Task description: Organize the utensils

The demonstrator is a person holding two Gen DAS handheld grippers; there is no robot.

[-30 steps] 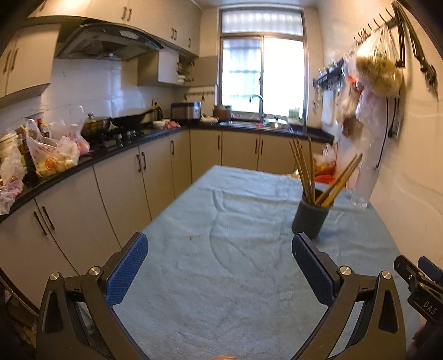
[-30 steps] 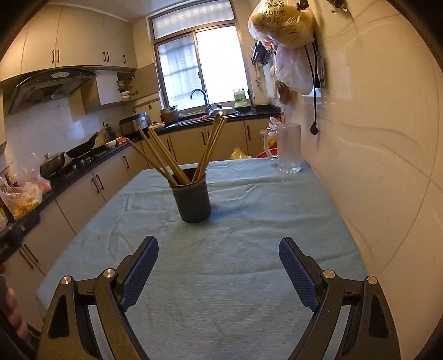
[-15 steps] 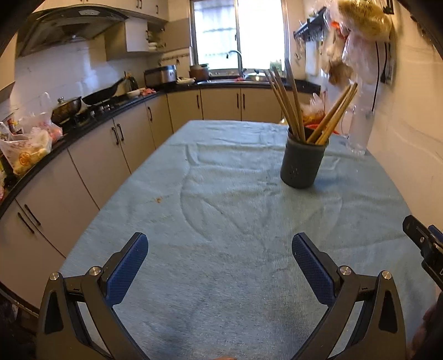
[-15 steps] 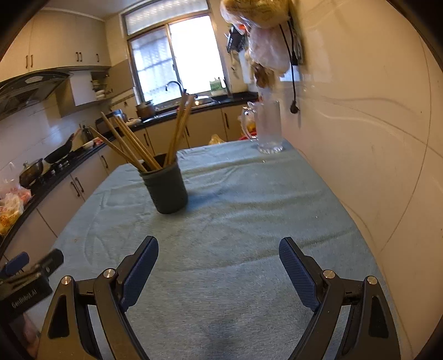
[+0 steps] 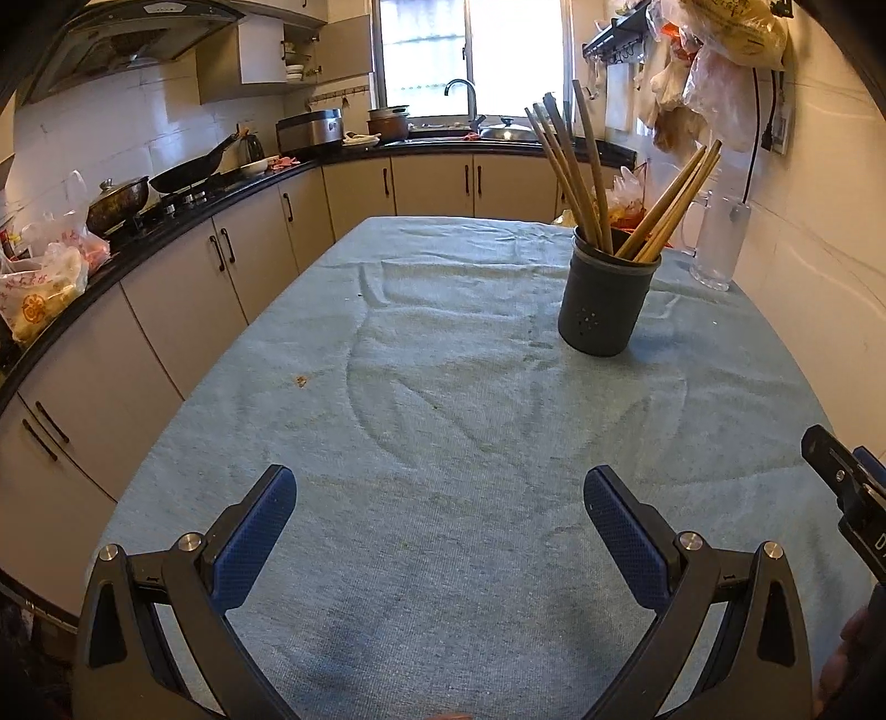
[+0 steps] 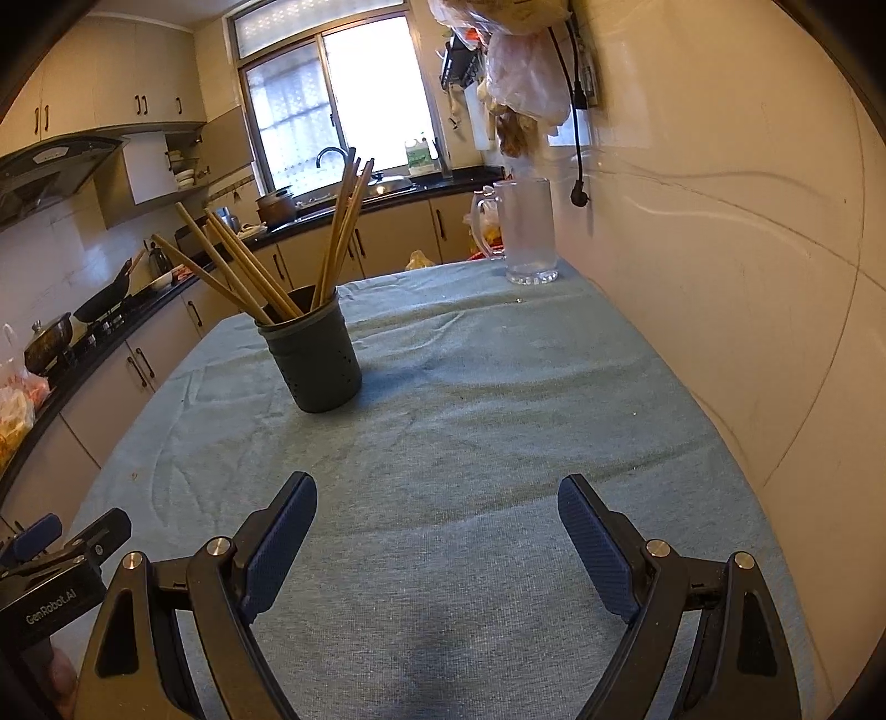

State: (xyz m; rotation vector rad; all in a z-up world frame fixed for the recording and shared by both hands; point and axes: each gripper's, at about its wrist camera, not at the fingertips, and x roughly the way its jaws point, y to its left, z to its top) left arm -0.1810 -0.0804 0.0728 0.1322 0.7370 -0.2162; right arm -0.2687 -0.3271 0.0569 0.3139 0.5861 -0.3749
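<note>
On the table: blue cloth (image 5: 443,421) covers the top.
Holder: dark cup (image 5: 606,304), upright on the cloth.
Chopsticks (image 6: 249,271): standing inside the holder, fanned out.
Glass mug (image 6: 529,232): beyond the holder, near the wall.
Left gripper (image 5: 440,498): short of the holder, wide, empty.
Right gripper (image 6: 437,512): short of the holder, wide, empty.

A home kitchen: cabinets (image 5: 183,288), a stove with wok (image 5: 191,169), sink tap (image 5: 462,91) under a window (image 5: 470,50).
</note>
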